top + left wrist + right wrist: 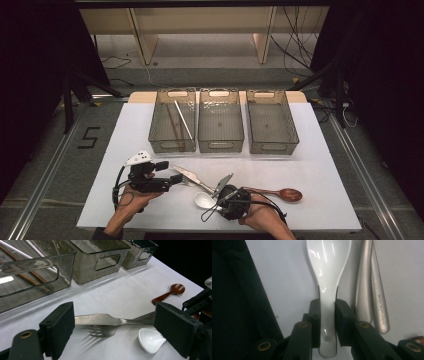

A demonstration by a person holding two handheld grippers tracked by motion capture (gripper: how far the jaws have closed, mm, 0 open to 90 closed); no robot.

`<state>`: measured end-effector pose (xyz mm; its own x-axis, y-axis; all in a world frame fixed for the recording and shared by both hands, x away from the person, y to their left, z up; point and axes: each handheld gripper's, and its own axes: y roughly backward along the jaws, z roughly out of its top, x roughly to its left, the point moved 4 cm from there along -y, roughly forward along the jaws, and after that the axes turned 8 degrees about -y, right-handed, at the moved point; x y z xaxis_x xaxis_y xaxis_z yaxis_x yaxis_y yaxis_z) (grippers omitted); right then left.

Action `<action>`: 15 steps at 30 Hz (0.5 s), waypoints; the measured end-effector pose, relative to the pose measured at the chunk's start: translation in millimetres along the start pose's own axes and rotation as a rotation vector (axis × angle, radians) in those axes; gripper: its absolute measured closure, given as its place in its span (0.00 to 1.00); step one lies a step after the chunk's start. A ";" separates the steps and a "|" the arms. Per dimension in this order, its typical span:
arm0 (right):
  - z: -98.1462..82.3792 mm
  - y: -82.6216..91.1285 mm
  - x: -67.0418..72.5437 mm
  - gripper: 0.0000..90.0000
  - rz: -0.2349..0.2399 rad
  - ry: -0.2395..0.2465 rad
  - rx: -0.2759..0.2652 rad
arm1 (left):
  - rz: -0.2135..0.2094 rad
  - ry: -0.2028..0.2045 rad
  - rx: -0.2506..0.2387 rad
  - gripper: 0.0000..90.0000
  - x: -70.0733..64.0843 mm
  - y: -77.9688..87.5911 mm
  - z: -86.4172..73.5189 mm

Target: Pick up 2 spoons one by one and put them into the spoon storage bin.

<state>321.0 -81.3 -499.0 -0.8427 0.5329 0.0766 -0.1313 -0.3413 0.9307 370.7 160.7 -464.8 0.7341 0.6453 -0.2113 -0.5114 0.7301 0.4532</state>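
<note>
Near the table's (320, 165) front edge, the right gripper (327, 315) clenched the white ceramic spoon's (327, 267) handle; the left gripper (113, 327) hung released. The glossy handle could slip.

A black "5" (88, 137) is marked on the floor, up and left of my left gripper (172, 181); the knife handle's stamp (380, 305) is unreadable.

Grey floor (55, 165), wooden bench legs (142, 42), loose cables (300, 47), dim surroundings

Left gripper (172, 181) agape, right gripper (327, 312) clamped
</note>
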 end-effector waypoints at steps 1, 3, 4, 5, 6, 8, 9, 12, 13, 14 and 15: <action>0.4 0.9 -0.6 0.86 0.006 -0.002 -0.005 | -0.003 0.001 -0.001 0.19 0.6 0.6 -0.1; 1.3 2.6 -0.5 0.86 0.007 -0.017 -0.017 | 0.000 0.013 -0.010 0.19 0.9 1.3 0.0; 1.6 3.5 -1.4 0.86 0.006 -0.016 -0.025 | 0.002 0.013 -0.011 0.19 1.3 2.0 0.1; 1.9 5.0 -1.7 0.86 0.008 -0.018 -0.022 | 0.001 0.015 -0.012 0.19 1.8 2.8 0.0; 2.5 6.7 -2.3 0.86 0.006 -0.026 -0.035 | 0.004 0.021 -0.020 0.19 1.8 3.1 0.3; 3.5 10.3 -5.1 0.86 0.006 -0.031 -0.054 | 0.007 0.019 -0.024 0.19 2.5 4.6 0.2; 4.2 12.9 -6.6 0.86 0.005 -0.036 -0.064 | 0.011 0.021 -0.027 0.19 2.7 5.2 0.1; 6.4 19.3 -12.1 0.86 -0.001 -0.045 -0.093 | 0.020 0.025 -0.039 0.19 3.5 6.9 0.0; 7.6 21.4 -14.3 0.86 -0.003 -0.049 -0.099 | 0.021 0.023 -0.039 0.19 4.0 7.8 -0.2; 9.2 23.6 -16.3 0.86 -0.007 -0.061 -0.107 | 0.023 0.023 -0.041 0.19 4.2 8.5 -0.4; 11.0 25.5 -19.1 0.86 -0.011 -0.062 -0.124 | 0.028 0.022 -0.046 0.19 4.5 8.8 -0.6</action>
<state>339.5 -91.7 -472.8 -0.8074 0.5827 0.0922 -0.2069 -0.4261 0.8807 369.2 170.2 -462.2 0.7092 0.6703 -0.2187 -0.5520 0.7208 0.4191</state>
